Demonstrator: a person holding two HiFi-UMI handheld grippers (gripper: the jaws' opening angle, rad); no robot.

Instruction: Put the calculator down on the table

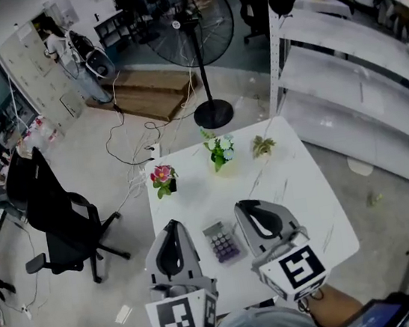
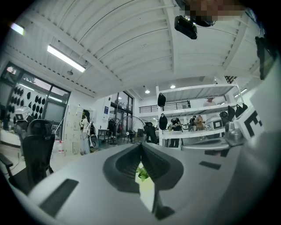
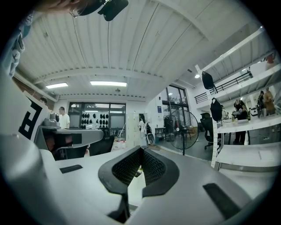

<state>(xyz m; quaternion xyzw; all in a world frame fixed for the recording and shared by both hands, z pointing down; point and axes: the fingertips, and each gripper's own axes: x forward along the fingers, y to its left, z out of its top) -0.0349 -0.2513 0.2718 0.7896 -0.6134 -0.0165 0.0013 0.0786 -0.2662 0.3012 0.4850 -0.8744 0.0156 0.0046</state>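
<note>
Both grippers are held level and side by side over the near edge of the white table (image 1: 302,183), marker cubes towards the person. The left gripper (image 1: 172,225) has its jaws pressed together at the tips with nothing between them, and the right gripper (image 1: 244,206) is closed and empty too. The calculator (image 1: 223,241) lies flat on the table in the gap between the two (keys up), clear of both sets of jaws. Three small potted plants (image 1: 219,150) stand along the far edge.
</note>
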